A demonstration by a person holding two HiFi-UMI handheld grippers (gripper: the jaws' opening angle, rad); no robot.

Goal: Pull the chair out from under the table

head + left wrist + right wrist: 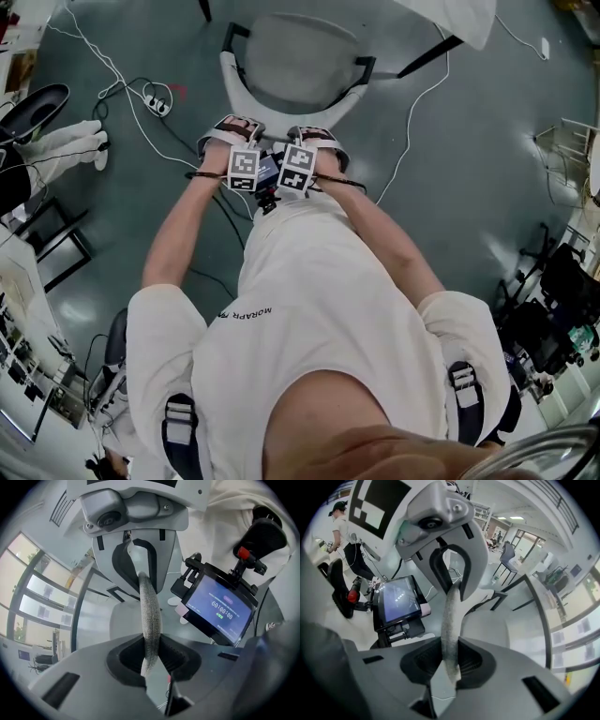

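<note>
Chair [295, 66] first, from the head view: it stands on the grey-green floor [450, 169] straight ahead of the person, grey seat facing away and curved white back nearest them. A white tabletop [455, 19] juts in at the upper right with a black leg below it. The seat lies to the left of that corner and seems to be out from under it, though the frame cuts off the far side. Both arms reach forward. The left tool [230, 131] and the right tool [314, 136] sit close together on the top rim of the chair back, marker cubes facing up. White cables and a power strip [155, 101] trail over the floor to the left.

In the left gripper view, the left tool [149, 660] is clamped on the thin, grey, textured rim of the chair back [150, 616], its dark pads pressing both faces. Further along the same rim the right tool [140, 573] bites on too. A small screen [218, 611] on a black mount shows at the right.

In the right gripper view, the right tool [451, 660] is likewise closed on the rim [450, 620], which runs up into the left tool [452, 581]. The screen [398, 604] sits to the left, and a person [340, 522] stands in the far background.
</note>
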